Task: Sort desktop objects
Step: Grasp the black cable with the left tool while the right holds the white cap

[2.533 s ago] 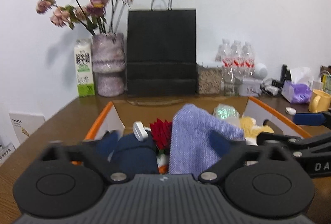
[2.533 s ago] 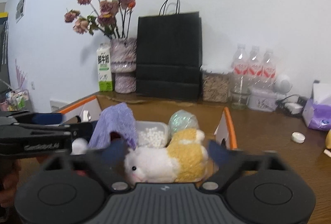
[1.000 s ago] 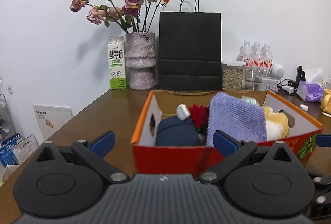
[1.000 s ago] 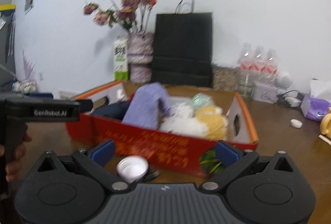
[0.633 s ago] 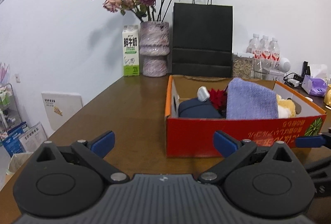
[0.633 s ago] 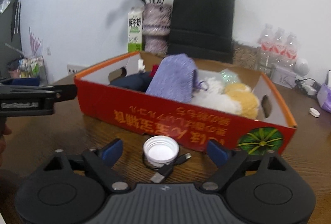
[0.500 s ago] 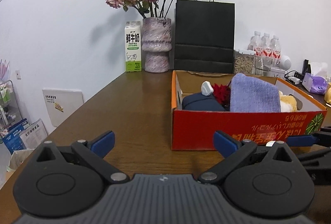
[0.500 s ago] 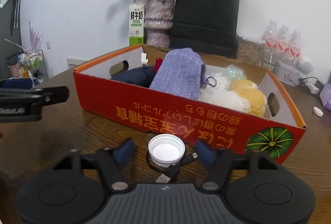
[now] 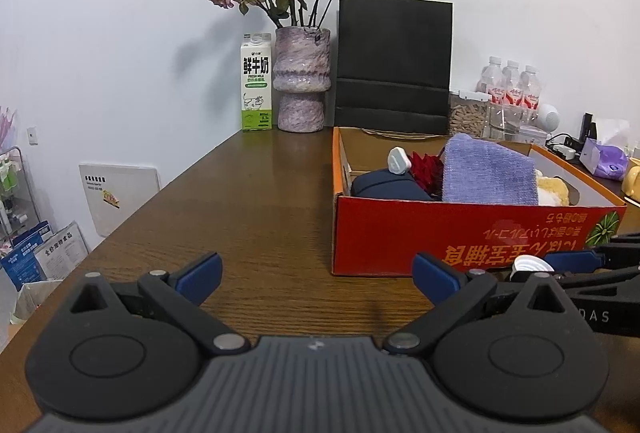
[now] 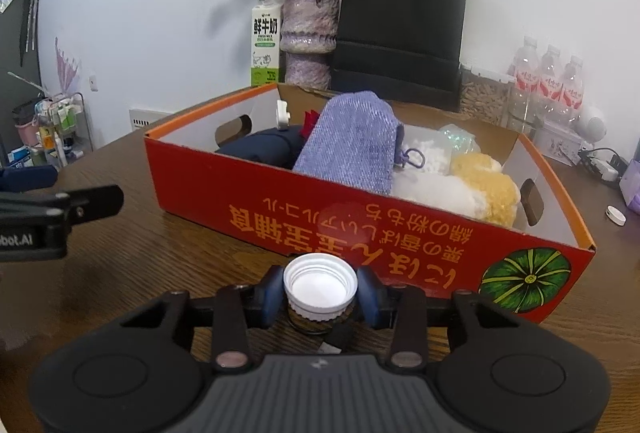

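Dark wood table runs back to a white wall, and your landmark is the red cardboard box standing on it. Behind the box stand a milk carton, a vase of dried roses and a black paper bag. Inside the box lie a lilac cloth, a navy bundle and a yellow-and-white plush. Just in front of the box, your right gripper is closing its jaws on a white bottle cap, blue pads against both sides of it. Your left gripper hovers in front of the box's left corner, jaws wide apart with nothing between them.
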The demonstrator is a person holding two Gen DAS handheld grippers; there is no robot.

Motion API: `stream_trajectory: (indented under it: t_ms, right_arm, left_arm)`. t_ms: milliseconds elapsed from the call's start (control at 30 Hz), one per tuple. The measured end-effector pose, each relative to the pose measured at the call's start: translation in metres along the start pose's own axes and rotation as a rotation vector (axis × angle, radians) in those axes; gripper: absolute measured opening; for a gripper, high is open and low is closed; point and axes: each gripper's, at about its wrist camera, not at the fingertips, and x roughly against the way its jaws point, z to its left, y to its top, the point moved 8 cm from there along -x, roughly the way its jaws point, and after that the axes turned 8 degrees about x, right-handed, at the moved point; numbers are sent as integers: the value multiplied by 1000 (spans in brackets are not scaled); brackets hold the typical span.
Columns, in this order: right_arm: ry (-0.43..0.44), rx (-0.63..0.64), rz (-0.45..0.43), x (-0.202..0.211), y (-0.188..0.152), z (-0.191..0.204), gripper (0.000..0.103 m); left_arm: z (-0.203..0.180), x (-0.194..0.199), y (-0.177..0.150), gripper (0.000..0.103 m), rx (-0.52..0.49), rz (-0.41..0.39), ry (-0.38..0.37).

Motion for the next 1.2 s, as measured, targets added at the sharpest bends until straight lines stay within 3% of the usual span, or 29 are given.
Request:
stream_trajectory:
  t_ms: [367, 800, 1200]
  right_arm:
    - [-25, -40, -58, 31, -2, -26, 39]
    - [-74, -106, -73, 53, -34, -95, 39]
    - [-51, -112, -81, 51, -50, -120, 39]
  left_arm:
    - [-41, 3, -8, 103, -55, 41, -55]
    - [-123, -25, -32, 103, -107, 181, -171]
    - [-148, -53, -49, 103, -116, 263, -133]
